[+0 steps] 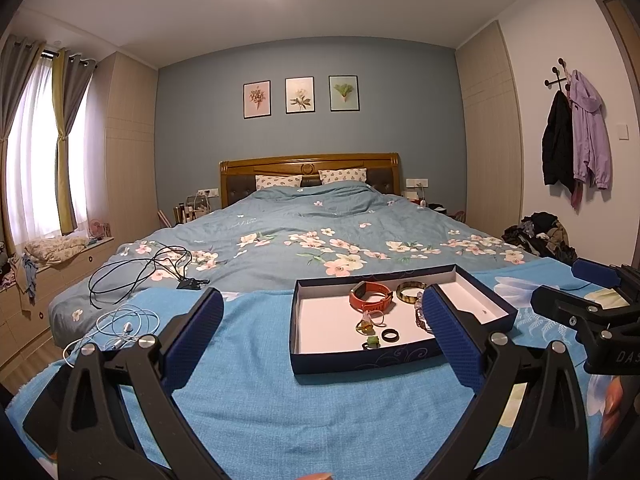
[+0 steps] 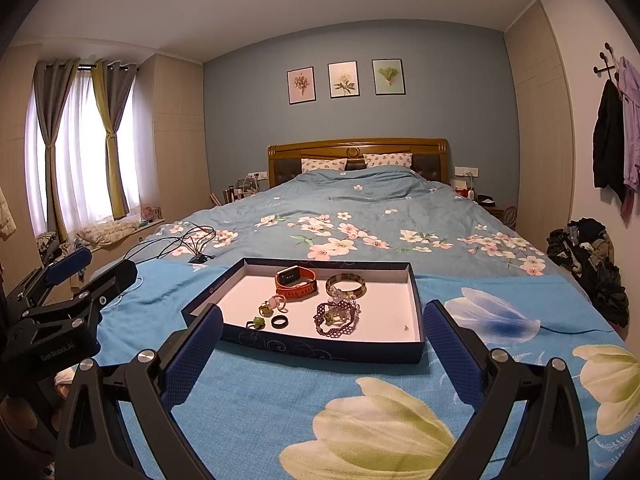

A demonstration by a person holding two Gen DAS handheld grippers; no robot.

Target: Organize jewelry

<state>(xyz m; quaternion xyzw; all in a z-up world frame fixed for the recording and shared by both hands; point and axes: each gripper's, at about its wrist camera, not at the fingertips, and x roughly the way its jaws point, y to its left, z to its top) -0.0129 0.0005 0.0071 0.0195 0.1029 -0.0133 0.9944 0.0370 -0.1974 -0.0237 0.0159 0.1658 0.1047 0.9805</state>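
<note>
A shallow dark blue box (image 2: 416,312) with a white floor is laid on a bright blue flowered blanket (image 2: 280,392) at the foot of a bed (image 2: 360,208), and everything here is placed relative to that box. Inside it, toward the far wall, an orange watch (image 2: 297,282) is seen, with a mottled bangle (image 2: 346,285) just to its right. Nearer the front wall a black ring (image 2: 279,321) lies, a small green ring (image 2: 256,323) is to its left, and a pale ring cluster (image 2: 272,305) is between these and the watch. A purple beaded bracelet (image 2: 335,319) is heaped right of the black ring. The right third of the box floor is left bare apart from a tiny speck. The left gripper (image 1: 322,334) is held in front of the box's left part with its jaws spread wide and nothing between them; its right pad overlaps the box's right portion in that view. The right gripper (image 2: 322,338) is held before the box's front wall, jaws likewise spread and empty, one finger at each front corner. Open blanket is seen before the box's front edge and to its right. To the left of the box, a white cable (image 1: 120,326) and a black cable (image 1: 136,276) lie well apart from it, on the bed.
</note>
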